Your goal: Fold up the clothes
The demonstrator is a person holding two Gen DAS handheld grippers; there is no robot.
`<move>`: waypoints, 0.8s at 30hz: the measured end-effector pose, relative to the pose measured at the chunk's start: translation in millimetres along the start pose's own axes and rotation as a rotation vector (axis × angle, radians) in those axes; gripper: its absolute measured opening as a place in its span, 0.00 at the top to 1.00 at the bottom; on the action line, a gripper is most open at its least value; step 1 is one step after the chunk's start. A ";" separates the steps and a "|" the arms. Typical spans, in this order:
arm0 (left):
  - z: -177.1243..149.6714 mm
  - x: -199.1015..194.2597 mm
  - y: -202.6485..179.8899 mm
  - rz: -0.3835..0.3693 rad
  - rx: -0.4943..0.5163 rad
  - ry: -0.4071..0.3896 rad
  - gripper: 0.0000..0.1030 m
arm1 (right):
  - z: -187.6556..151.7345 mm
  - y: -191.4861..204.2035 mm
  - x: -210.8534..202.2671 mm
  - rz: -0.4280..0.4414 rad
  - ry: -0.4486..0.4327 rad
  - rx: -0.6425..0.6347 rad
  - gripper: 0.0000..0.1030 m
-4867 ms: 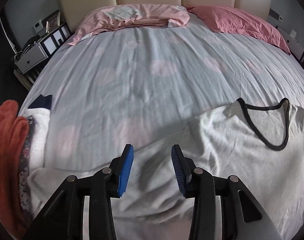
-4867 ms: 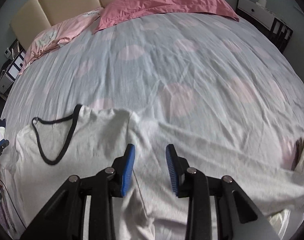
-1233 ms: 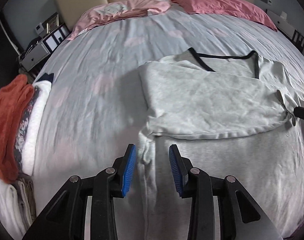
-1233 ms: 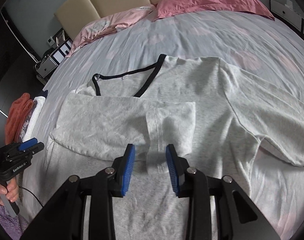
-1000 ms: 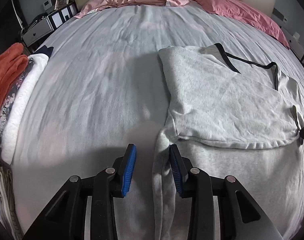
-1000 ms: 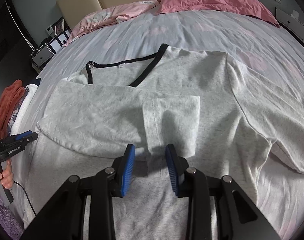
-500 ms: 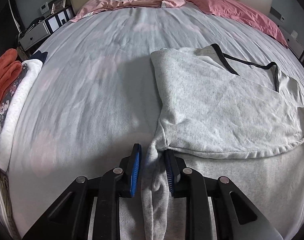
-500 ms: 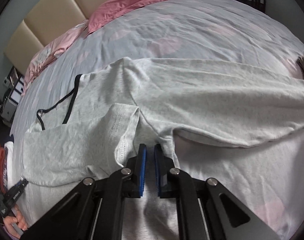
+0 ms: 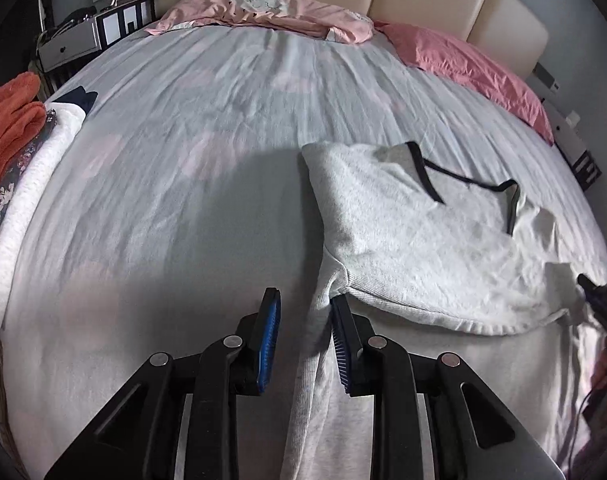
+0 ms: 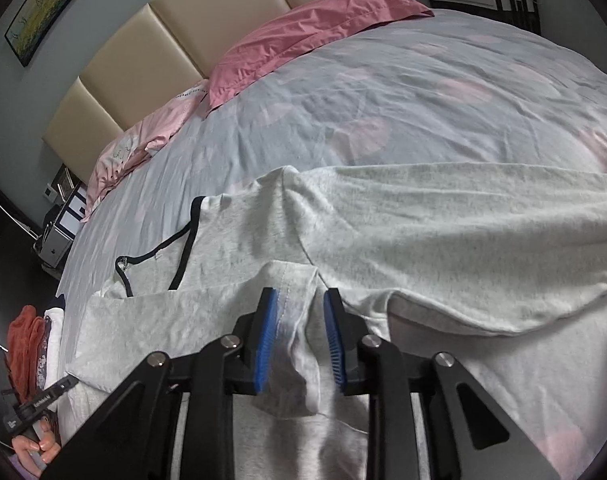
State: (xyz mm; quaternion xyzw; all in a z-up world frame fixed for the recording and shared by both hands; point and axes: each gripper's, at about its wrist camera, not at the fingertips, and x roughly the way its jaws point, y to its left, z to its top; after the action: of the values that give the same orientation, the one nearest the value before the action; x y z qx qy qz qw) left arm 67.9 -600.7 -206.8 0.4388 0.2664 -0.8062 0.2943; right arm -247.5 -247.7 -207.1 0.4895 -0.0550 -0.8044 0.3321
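The grey long-sleeved top [image 9: 423, 248] with black neckline trim is lying spread on the bed [image 9: 223, 120], one sleeve [image 10: 163, 332] lying folded across its chest while the other sleeve [image 10: 463, 240] is lying stretched out sideways, so the garment is sitting partway through being folded. The left gripper [image 9: 303, 340] is hovering low at the garment's side edge with its jaws parted, a ridge of fabric lying between them but not pinched; this placement is probably lining it up to take that edge. The right gripper [image 10: 299, 340] is likewise standing released, its blue pads [image 10: 265, 344] straddling the cuff end of the folded sleeve without clamping it, seemingly just at the cuff to set or take it. The bed is wearing a wrinkled pale sheet with faint pink spots, and two pink pillows [image 9: 463, 64] are resting against a cream padded headboard [image 10: 143, 60]. A stack of clothes [image 9: 19, 152], orange on top, is sitting at the bed's edge, well apart from the top, and a nightstand [image 9: 75, 40] is standing beyond.
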 end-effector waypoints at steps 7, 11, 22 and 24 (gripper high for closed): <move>34.8 -0.4 6.0 -0.122 -0.021 0.029 0.69 | 15.7 -4.4 1.7 0.028 -0.013 0.007 0.73; 16.0 7.7 4.3 0.038 0.044 0.119 0.69 | 16.6 -17.1 10.4 0.020 0.001 0.068 0.73; -31.9 -36.0 36.0 0.060 -0.004 0.142 0.66 | 7.4 11.9 4.1 0.034 -0.014 -0.025 0.73; -44.5 -47.4 33.8 0.055 0.030 0.190 0.65 | 6.7 15.0 -3.0 0.044 -0.024 -0.021 0.73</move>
State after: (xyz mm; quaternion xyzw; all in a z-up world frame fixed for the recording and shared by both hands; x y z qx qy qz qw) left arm 137.3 -581.8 -192.6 0.5249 0.2691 -0.7563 0.2831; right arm -244.9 -259.1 -195.2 0.4750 -0.0612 -0.8033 0.3541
